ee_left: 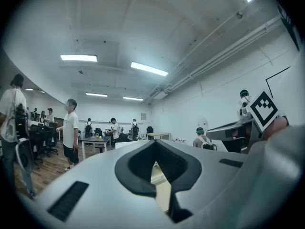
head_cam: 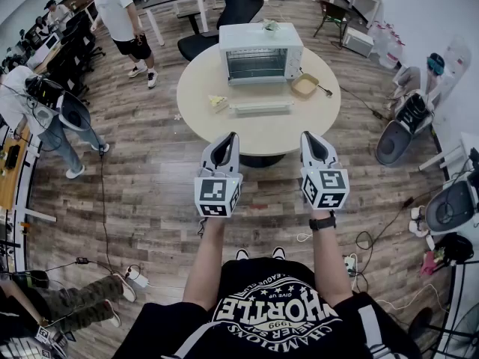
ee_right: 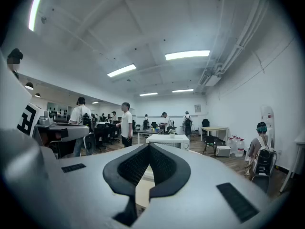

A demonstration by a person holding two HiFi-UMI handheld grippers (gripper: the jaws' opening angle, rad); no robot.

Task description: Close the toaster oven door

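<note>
Approach looks barely begun: left gripper and right gripper, both clenched empty, hover well short of the lowered door of the toaster oven.

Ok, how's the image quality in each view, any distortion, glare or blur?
Head view: bowed by the wide lens, evenly lit, toaster oven sharp. Left gripper view: fisheye, dark corners, ceiling lights blown out. Right gripper view: same, light strip glaring top left.
</note>
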